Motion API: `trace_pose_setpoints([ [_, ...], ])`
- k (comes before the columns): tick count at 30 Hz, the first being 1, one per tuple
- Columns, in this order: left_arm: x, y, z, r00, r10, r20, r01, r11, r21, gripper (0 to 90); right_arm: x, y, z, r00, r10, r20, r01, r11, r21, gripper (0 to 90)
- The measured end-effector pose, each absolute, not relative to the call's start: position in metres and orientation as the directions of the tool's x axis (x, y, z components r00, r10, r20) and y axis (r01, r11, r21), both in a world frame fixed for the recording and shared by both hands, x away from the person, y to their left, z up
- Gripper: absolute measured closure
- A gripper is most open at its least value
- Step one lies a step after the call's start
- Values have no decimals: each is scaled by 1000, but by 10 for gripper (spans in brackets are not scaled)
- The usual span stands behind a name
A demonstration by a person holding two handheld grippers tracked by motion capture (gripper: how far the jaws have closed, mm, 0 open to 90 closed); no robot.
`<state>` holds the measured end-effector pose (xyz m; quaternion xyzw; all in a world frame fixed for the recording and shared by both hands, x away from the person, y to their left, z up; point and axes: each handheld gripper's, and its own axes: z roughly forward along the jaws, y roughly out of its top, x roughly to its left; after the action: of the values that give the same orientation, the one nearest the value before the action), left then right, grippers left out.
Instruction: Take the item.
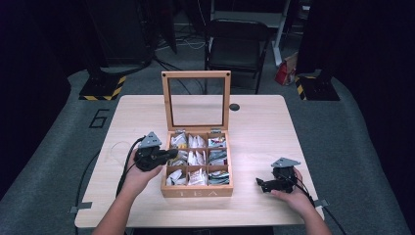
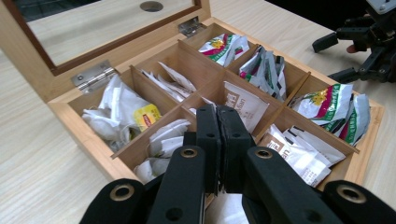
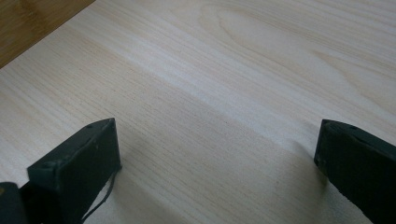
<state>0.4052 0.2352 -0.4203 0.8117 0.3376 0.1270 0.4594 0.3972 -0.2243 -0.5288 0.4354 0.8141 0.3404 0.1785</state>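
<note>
A wooden tea box [image 1: 196, 192] stands in the middle of the table with its glass lid [image 1: 195, 74] upright. Its compartments hold several tea bags [image 1: 195, 156], white, yellow-tagged and green-red ones [image 2: 327, 105]. My left gripper [image 1: 173, 152] is at the box's left side, tips over the left-hand compartments. In the left gripper view its jaws [image 2: 218, 114] are pressed together above the middle compartments, with nothing visible between the pads. My right gripper [image 1: 266, 185] rests low on the table to the right of the box, open. Bare wood lies between its jaws [image 3: 217, 149].
A small round black hole [image 1: 234, 106] sits in the tabletop behind the lid. A black folding chair [image 1: 237, 46] stands beyond the far edge, with a red bag [image 1: 285, 71] on the floor beside it. Cables trail from both grippers toward the near edge.
</note>
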Motion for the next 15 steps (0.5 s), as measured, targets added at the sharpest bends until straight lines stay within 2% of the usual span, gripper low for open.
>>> trace_pose_setpoints([
  [15, 402, 249, -407, 715, 689, -115, 440, -316, 840, 885, 397, -224, -529, -558, 830, 6, 587, 390, 710, 0],
])
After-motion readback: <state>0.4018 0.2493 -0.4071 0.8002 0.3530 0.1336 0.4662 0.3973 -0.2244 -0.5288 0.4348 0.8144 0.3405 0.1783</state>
